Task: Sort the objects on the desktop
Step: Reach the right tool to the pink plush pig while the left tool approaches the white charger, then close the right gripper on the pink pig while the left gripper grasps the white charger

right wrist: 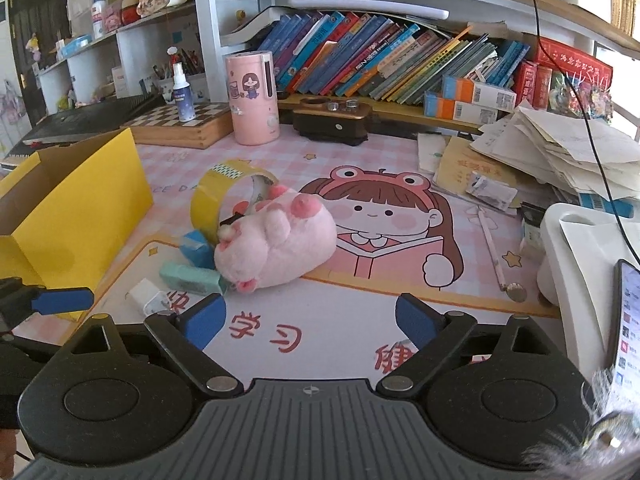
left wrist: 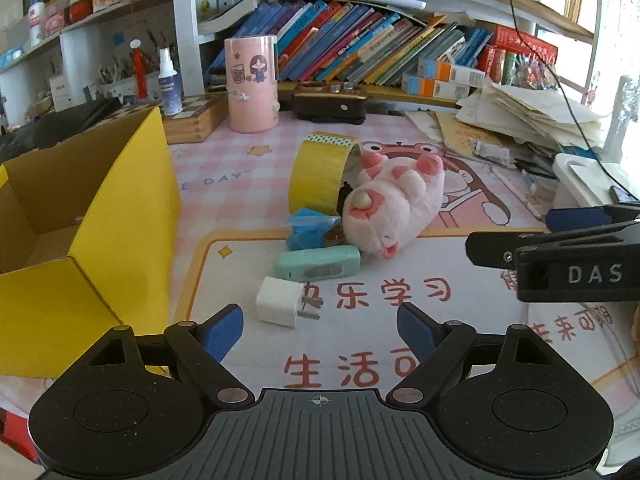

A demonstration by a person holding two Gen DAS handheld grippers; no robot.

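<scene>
Charger (left wrist: 279, 305) lies before gaping left hand-held gripper (left wrist: 319, 326)

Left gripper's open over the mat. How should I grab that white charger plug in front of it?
Grip the white charger across its two flat side faces, coming down from above with the left gripper. It lies flat on the mat, prongs pointing right, clear of the mint case behind it, so the boxy body probably gives the pads parallel faces; avoid the prongs.

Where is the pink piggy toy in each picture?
Left wrist: the pink plush pig lies centre, slightly right, against the yellow tape roll.
Right wrist: the pig lies centre-left, the tape roll behind it.
Shared landmark: the pink cartoon canister at the back.
</scene>
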